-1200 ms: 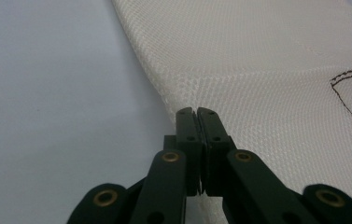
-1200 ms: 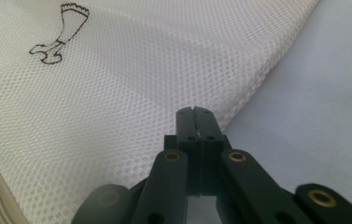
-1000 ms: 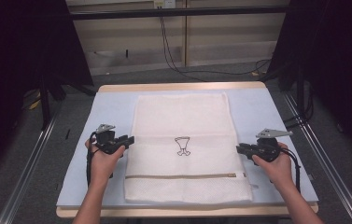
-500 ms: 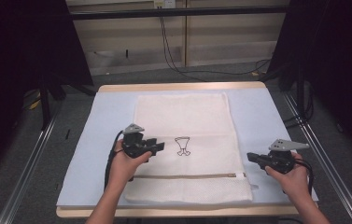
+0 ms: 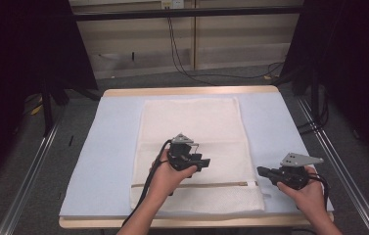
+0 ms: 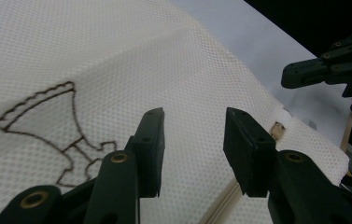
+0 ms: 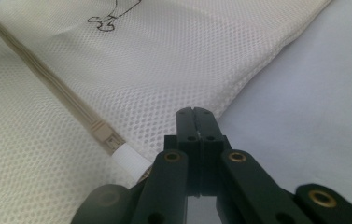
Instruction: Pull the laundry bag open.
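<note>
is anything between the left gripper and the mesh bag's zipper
Nothing visible. The left gripper hangs open over the mesh bag, and only bare mesh lies between it and the zipper toward the near edge. The right gripper sits shut by the zipper's right end.

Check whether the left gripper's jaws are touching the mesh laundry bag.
Cannot tell. In the left gripper view the left gripper has open jaws over the mesh laundry bag with nothing between them, but no plain gap or contact shows.

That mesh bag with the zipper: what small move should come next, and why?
Probably the left gripper should lower and close its fingers on the mesh bag near the zipper. Its jaws stand apart just above the fabric, while the right gripper sits shut at the zipper's end.
</note>
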Tool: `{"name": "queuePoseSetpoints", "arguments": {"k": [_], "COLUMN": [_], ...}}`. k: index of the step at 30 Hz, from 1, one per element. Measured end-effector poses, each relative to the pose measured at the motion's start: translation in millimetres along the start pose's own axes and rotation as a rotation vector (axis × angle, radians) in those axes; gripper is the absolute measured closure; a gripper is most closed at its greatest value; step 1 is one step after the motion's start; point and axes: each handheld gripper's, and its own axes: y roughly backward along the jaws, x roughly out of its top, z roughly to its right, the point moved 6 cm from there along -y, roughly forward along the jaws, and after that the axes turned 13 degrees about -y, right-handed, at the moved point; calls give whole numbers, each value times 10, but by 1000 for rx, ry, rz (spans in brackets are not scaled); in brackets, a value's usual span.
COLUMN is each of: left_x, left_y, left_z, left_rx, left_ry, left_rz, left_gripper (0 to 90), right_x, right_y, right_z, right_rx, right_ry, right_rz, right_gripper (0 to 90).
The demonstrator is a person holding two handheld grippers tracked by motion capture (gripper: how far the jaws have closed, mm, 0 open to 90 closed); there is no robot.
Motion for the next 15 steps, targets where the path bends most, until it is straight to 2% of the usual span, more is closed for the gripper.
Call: {"name": "queuePoseSetpoints", "arguments": {"k": [2,4,7,8,13,15], "left_x": [2,-2,20,24,28,15], "left_y": [-71,-158,-298,-348,-567,-603], "left_z": [70,171,333,373,534,561], "left_rx": [-25,-61,-102,-113,-149,-156], "left_ry": [-7,-16,-20,-38,-44,-33], "left_rz": [-16,-49,-68,-78,-124,-139], "left_gripper": [601,657,663,663,664,663], "right_x": [-9,-17,-21,-26,-93,-98], "right_y": [0,3,18,24,32,30], "right_z": [-26,-52,-90,-101,-150,-162], "right_rx": [4,6,16,16,22,23], "right_ry": [2,-3,-7,-6,15,15], "right_rz": [0,-5,-2,0,-28,-27], "right_gripper": [900,900,900,900,900,900]}}
